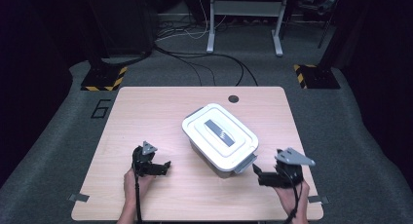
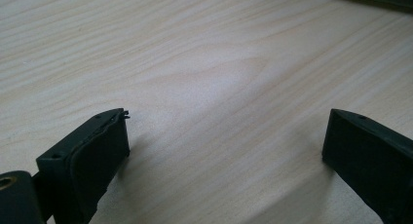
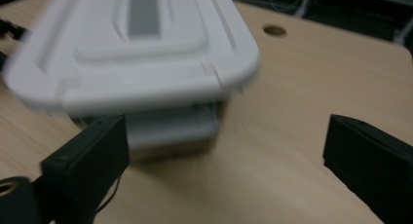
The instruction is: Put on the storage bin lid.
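A white lidded plastic box [image 1: 220, 137] with a grey label on its lid and grey end latches lies at an angle in the middle of the wooden table [image 1: 146, 112]. My left gripper [image 1: 164, 167] rests low at the front left, open, with bare wood between its jaws [image 2: 226, 136]. My right gripper [image 1: 259, 176] is at the front right, just off the box's near end, open with nothing held. In the right gripper view the box [image 3: 141, 53] looms blurred ahead and left, its grey end latch [image 3: 170, 126] beside the left jaw.
A round cable hole [image 1: 234, 98] sits near the table's far edge. Tape tabs [image 1: 78, 197] mark the front corners. Beyond the table lie grey carpet, cables, a white stand's legs [image 1: 243, 24] and yellow-black striped bases [image 1: 103, 80].
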### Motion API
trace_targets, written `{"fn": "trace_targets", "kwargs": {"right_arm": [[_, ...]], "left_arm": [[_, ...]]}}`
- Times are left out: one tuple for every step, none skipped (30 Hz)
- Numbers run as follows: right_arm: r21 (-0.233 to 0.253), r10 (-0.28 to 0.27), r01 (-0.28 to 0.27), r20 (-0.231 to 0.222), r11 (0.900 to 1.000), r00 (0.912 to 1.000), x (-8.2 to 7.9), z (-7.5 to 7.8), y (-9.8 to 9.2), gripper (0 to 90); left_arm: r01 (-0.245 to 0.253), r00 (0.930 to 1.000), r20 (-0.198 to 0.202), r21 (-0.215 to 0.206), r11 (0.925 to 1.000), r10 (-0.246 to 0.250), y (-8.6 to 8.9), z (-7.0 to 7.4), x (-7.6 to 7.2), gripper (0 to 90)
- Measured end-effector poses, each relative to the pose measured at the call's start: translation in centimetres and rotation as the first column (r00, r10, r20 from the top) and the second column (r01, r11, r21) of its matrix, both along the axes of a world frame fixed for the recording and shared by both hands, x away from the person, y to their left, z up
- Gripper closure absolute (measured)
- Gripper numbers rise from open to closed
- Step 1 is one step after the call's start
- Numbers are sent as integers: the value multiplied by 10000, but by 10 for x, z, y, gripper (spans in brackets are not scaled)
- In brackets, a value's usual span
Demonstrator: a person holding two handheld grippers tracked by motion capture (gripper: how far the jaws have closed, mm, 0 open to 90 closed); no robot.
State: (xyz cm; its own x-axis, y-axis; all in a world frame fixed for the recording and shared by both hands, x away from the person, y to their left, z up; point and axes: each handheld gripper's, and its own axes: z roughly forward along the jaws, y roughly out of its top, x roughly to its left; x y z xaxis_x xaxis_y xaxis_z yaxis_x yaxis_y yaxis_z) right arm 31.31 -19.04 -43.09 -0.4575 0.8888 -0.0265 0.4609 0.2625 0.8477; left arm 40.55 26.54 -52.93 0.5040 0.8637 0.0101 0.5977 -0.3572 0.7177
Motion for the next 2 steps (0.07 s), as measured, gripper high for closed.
{"fn": "trace_targets", "kwargs": {"right_arm": [[132,-171,175,-283,9998,9995,-4,-14,-9,0],[214,-333,347,-620,9992,9975,-7,-27,-17,0]], "left_arm": [[3,10000,-1,1,10000,-3,0,0,0,26],[0,10000,1,-2,10000,0,0,0,0,26]]}}
